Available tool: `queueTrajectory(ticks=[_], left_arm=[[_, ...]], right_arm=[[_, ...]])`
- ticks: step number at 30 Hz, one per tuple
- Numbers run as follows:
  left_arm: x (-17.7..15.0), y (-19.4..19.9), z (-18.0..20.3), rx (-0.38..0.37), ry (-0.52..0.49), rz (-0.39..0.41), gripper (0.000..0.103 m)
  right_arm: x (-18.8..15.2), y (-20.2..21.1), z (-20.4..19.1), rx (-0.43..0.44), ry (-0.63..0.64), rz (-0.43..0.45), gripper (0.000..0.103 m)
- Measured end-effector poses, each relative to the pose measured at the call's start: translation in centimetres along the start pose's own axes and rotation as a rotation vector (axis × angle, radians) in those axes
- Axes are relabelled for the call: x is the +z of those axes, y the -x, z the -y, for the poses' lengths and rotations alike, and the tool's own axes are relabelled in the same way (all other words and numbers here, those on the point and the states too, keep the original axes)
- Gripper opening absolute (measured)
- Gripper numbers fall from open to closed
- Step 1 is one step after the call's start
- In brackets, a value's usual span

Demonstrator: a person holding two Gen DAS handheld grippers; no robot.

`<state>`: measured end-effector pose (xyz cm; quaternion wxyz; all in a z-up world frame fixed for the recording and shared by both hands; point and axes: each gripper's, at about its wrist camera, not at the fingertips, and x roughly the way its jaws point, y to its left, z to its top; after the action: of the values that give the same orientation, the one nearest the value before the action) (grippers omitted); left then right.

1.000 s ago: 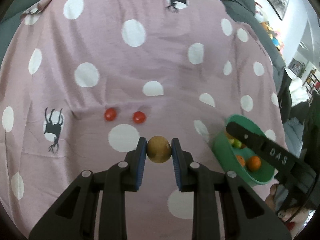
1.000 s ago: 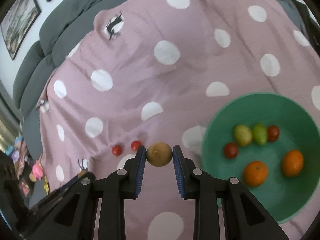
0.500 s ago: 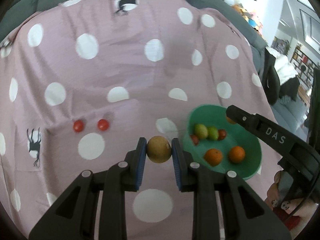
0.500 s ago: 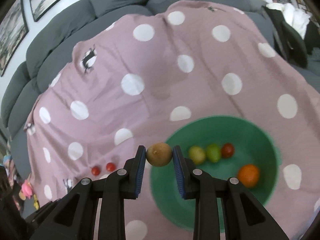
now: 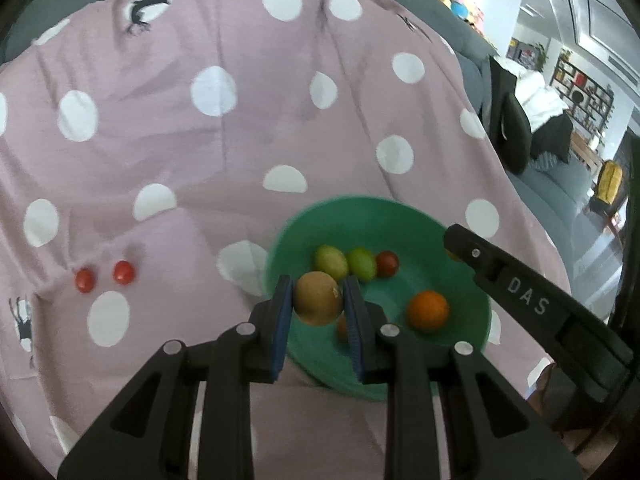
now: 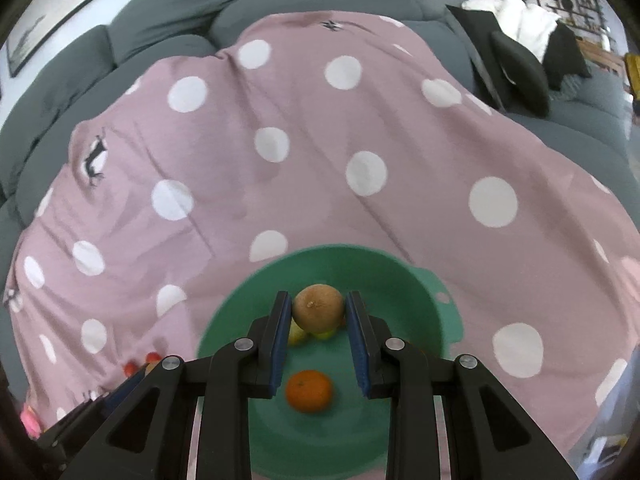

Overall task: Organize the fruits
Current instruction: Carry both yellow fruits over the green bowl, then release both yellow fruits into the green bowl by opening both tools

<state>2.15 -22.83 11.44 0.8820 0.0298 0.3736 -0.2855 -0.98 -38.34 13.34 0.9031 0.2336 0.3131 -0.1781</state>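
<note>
L gripper (image 5: pixel 316 312) w/ round brown fruit (image 5: pixel 318 298)

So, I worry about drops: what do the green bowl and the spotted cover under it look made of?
The green bowl looks like matte moulded plastic: even colour, a thin rim, no shine. The spotted cover is soft woven fabric, to judge by its creases and folds, and probably cushions a fall.

left gripper (image 5: pixel 317 305) | fingers clamped on a fruit || right gripper (image 6: pixel 319 309) | fingers clamped on a fruit
</note>
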Motion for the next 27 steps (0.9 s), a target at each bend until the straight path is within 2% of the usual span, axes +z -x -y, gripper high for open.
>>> queueTrajectory(ticks=[7,27], left_arm=[[-0.5,-2.3,1.7,-0.027,-0.030,-0.057,0.025],[-0.8,-4.9,2.1,-0.076,-0.007,-0.161,0.025]], right_arm=[[-0.1,-0.9,0.9,-0.046,0.001,-0.034,0.030],[-0.9,-2.7,1.6,-0.122,0.018,-0.117,0.030]])
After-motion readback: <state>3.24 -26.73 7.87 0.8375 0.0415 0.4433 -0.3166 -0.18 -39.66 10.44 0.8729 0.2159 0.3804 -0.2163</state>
